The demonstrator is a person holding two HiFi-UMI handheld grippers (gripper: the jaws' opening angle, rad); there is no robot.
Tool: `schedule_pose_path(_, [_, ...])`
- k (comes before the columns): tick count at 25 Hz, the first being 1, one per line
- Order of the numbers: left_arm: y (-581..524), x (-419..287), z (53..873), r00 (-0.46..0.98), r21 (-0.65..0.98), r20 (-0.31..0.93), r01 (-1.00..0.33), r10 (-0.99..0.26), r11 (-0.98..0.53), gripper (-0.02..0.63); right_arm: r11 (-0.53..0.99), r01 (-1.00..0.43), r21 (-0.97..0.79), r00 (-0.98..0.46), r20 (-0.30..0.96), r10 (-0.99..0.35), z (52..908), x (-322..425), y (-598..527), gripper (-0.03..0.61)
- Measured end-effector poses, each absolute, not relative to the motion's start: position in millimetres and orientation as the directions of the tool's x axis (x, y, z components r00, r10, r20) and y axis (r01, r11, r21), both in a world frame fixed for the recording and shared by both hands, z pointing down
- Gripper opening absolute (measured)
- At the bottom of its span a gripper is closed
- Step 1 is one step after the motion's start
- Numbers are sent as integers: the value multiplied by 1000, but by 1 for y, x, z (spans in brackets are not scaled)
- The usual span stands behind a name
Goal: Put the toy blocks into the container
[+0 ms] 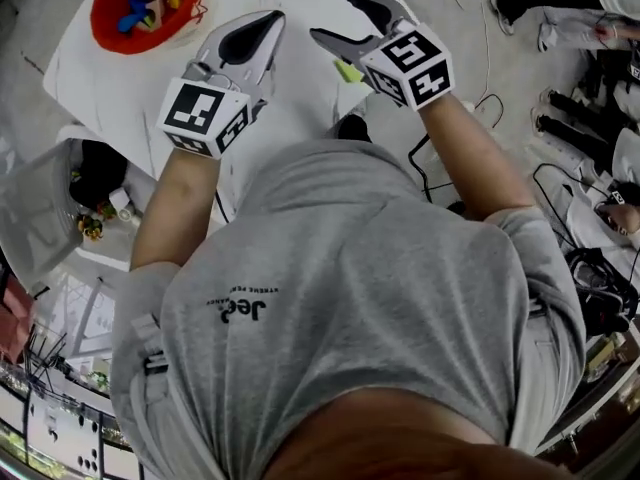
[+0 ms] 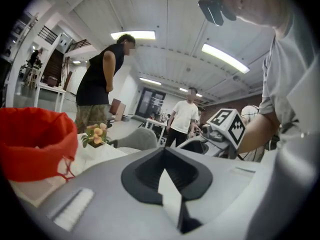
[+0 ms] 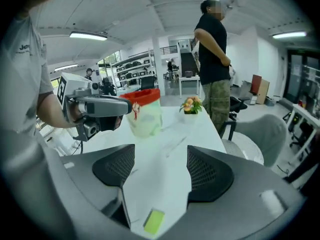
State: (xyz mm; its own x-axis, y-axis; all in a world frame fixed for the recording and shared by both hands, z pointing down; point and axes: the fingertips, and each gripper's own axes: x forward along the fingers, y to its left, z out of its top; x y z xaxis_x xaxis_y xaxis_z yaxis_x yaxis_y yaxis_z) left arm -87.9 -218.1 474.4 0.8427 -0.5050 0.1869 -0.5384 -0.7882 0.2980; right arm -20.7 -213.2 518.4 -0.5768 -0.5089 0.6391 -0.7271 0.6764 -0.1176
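The left gripper [image 2: 164,154] has its jaws closed together with nothing held, only a thin wedge of white showing between the dark pads. It points across the white table [image 1: 110,68] toward the container [image 1: 147,8], which sits at the table's far left corner in the head view. The right gripper [image 3: 161,151] is beside the left one, on the side away from the container. Its jaws stand wide apart and empty. A small green block [image 3: 154,220] lies flat on the tabletop below the gap between the right jaws, touched by neither pad, and well apart from the container.

The container has a bright red rim (in the right gripper view its lower body looks pale and translucent). Several toy blocks [image 1: 150,3] already lie inside it, blue, yellow and red among them. A small pot of orange flowers [image 3: 190,105] stands on the table a little beyond the container. Past the flowers, a person in a black top [image 3: 212,59] stands by the table's edge, and a grey chair [image 3: 267,134] is near that person.
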Motion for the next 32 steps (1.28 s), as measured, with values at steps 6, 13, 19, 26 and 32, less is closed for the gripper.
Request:
schedule_pose_path(6, [-189, -36, 509, 866, 288, 243, -495, -437, -820, 58, 642, -755, -136, -522, 717, -463, 577, 20, -155, 314])
schedule_pose_path(13, [-174, -12, 548, 844, 289, 304, -523, -441, -802, 58, 609, -779, -149, -479, 769, -424, 633, 44, -122, 314])
schedule_pose_path(19, [-169, -10, 568, 824, 306, 333, -554, -458, -775, 58, 607, -788, -100, -408, 824, -394, 680, 48, -107, 313])
schedule_pose_path(26, [-166, -1, 559, 833, 315, 316, -544, -454, -778, 58, 625, -771, -121, -460, 785, -416, 654, 51, -122, 140])
schedule_pose_path(32, [-177, -11, 529, 837, 307, 269, -543, -476, -782, 58, 637, -765, -93, -496, 717, -491, 594, 44, -158, 140])
